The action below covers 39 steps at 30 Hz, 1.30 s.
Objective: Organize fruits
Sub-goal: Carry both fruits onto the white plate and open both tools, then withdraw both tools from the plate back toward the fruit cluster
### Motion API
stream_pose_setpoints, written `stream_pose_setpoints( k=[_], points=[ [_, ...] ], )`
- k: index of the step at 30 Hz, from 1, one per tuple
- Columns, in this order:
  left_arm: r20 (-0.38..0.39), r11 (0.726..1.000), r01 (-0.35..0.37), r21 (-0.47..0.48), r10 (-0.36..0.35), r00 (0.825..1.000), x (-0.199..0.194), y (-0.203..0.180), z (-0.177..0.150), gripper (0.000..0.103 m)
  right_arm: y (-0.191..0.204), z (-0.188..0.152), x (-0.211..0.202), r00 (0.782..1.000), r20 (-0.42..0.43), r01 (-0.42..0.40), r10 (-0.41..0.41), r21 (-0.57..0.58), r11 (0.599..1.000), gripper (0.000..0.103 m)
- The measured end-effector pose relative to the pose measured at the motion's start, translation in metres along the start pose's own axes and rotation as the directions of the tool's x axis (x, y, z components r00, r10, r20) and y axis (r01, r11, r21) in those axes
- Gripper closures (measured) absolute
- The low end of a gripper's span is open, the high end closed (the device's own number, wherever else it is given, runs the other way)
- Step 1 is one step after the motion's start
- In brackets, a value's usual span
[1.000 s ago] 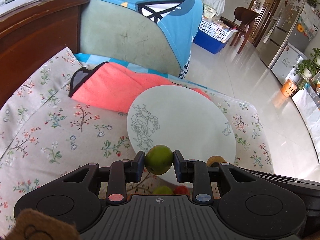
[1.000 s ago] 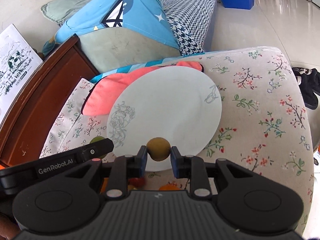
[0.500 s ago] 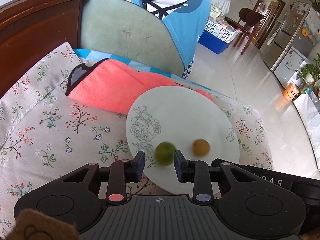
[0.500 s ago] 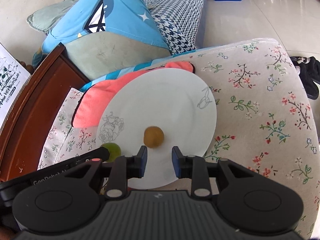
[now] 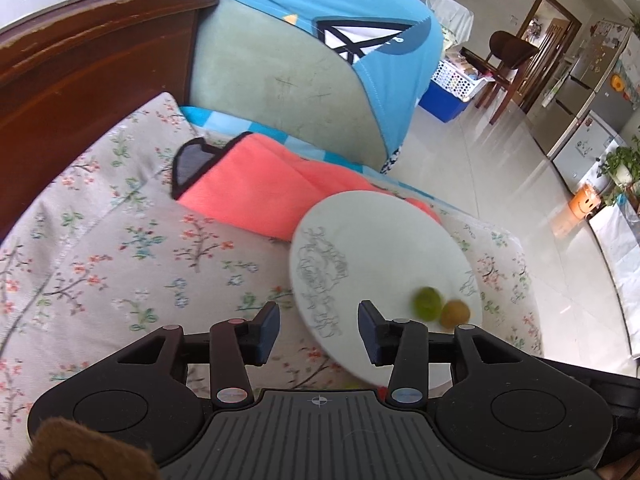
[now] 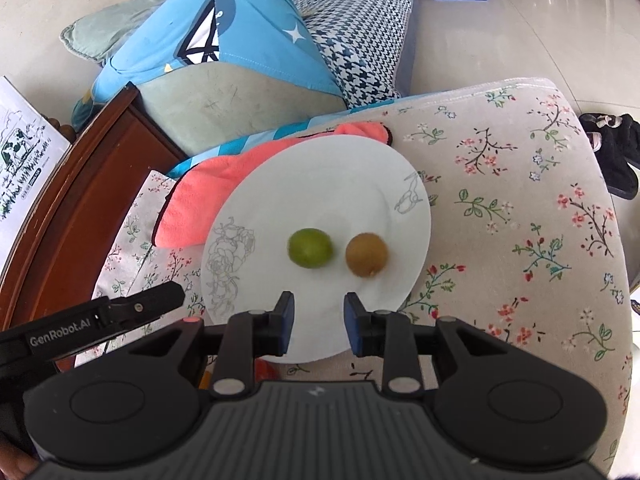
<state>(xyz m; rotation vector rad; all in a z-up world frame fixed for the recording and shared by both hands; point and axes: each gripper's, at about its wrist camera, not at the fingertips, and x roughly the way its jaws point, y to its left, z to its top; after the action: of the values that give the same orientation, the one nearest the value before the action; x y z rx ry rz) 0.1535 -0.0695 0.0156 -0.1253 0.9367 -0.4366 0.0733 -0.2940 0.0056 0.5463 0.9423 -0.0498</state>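
Note:
A white plate [image 6: 320, 176] with grey flower drawings lies on the floral cushion [image 6: 520, 220]. On it, side by side, rest a green lime [image 6: 311, 248] and a brown kiwi [image 6: 367, 255]. My right gripper [image 6: 320, 320] hovers over the plate's near rim, open, nothing between its fingers. In the left wrist view the lime [image 5: 427, 302] and kiwi [image 5: 456, 314] look blurred, off to the right of my left gripper [image 5: 319, 330]. Its jaws are opening and hold nothing. They straddle the left edge of the plate [image 5: 360, 240]. One left finger [image 6: 140, 308] shows in the right wrist view.
A folded pink towel [image 6: 208, 192] lies under the plate's far edge. Behind it stand a blue and green cushion [image 5: 300, 72] and a dark wooden frame [image 5: 80, 80]. Bits of red and orange fruit [image 6: 266, 368] peek out beneath my right gripper. Black slippers [image 6: 612, 148] are on the tiled floor.
Both grippers let go of their fruits: the lime and the kiwi now lie on the plate. Both pulled back, the left one also shifted left and its jaws widened.

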Motion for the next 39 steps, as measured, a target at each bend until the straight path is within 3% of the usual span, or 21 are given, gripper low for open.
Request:
stream_pose_setpoints(
  k=[6, 18, 24, 32, 39],
  points=[
    [-0.019, 0.999, -0.033, 0.001, 0.033, 0.999, -0.008, 0.016, -0.006, 0.061, 0.002, -0.007, -0.004, 1.0, -0.021, 0.008, -0.009, -0.049, 0.999, 0.072],
    [-0.033, 0.999, -0.047, 0.006, 0.047, 0.998, -0.023, 0.035, -0.022, 0.061, -0.006, -0.026, -0.014, 0.998, -0.051, 0.031, -0.033, -0.043, 0.999, 0.072],
    [-0.055, 0.998, -0.065, 0.027, 0.066, 0.996, -0.025, 0.042, -0.04, 0.061, -0.009, -0.035, -0.022, 0.998, -0.052, 0.024, -0.024, -0.011, 1.0, 0.07],
    [-0.063, 0.996, -0.087, -0.032, 0.085, 0.994, -0.025, 0.057, -0.044, 0.061, -0.014, -0.041, -0.021, 0.997, -0.072, 0.018, -0.014, 0.046, 0.999, 0.07],
    [-0.09, 0.997, -0.08, 0.009, 0.081, 0.993, -0.017, 0.051, -0.049, 0.061, -0.012, -0.039, -0.016, 0.997, -0.083, 0.004, 0.001, 0.064, 0.998, 0.069]
  ],
)
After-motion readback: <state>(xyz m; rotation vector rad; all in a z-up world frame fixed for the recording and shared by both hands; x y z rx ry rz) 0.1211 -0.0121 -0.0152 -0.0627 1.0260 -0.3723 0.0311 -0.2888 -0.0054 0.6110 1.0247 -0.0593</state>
